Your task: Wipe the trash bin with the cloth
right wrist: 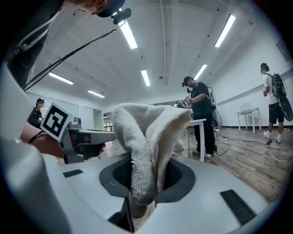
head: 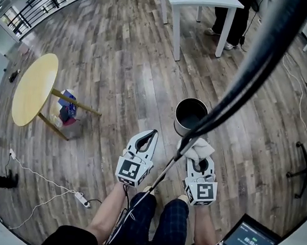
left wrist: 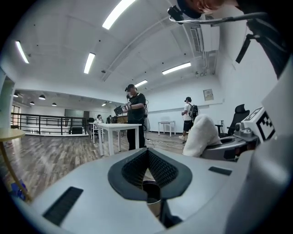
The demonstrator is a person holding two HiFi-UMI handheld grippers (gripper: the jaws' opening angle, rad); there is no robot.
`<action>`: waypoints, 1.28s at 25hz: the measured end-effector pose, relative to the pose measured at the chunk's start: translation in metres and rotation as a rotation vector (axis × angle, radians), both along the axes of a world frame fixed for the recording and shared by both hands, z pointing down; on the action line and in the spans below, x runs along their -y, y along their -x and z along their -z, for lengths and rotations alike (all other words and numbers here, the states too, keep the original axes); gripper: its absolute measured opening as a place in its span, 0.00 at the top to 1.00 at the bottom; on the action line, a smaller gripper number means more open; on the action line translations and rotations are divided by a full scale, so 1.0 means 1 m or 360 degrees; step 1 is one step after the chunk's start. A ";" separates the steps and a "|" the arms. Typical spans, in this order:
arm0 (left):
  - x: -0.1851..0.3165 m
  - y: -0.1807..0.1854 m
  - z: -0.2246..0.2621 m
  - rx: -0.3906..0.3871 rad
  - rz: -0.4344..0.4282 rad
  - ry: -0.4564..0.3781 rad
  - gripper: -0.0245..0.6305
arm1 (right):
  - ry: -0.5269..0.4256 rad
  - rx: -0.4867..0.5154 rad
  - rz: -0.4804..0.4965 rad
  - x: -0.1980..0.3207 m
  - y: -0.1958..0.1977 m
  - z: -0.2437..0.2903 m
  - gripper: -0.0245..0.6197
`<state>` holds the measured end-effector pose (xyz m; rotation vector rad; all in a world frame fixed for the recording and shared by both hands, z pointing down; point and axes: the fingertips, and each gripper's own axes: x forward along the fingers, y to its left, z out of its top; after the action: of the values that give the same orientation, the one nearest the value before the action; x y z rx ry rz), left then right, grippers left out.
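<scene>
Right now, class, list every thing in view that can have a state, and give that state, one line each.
trash bin: upright on the floor, top open, untouched.
cloth: bunched, clamped in the right tongs.
left tongs: shut, empty.
right tongs: shut on the cloth.
round table: tipped on its side.
laptop: open, screen lit.

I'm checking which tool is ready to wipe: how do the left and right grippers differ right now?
The right gripper is shut on the white cloth; the left gripper is shut on nothing. In the head view the right gripper lies nearer the trash bin, the left gripper farther off to its left. Both are grey, each with a marker cube.
</scene>
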<state>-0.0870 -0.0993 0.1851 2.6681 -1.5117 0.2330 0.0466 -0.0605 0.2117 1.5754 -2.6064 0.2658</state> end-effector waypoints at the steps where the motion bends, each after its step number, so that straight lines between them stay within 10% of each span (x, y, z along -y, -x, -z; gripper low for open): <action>1: -0.002 0.002 0.015 -0.0007 0.0000 0.0003 0.97 | -0.0002 0.0001 -0.0005 -0.001 0.001 0.016 0.82; 32: -0.028 0.022 0.247 -0.0068 -0.0049 0.0032 0.97 | -0.0049 0.0046 0.0044 -0.013 0.025 0.262 0.82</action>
<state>-0.1090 -0.0718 -0.0618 2.6646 -1.4491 0.1905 0.0212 -0.0478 -0.0504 1.5551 -2.6644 0.2491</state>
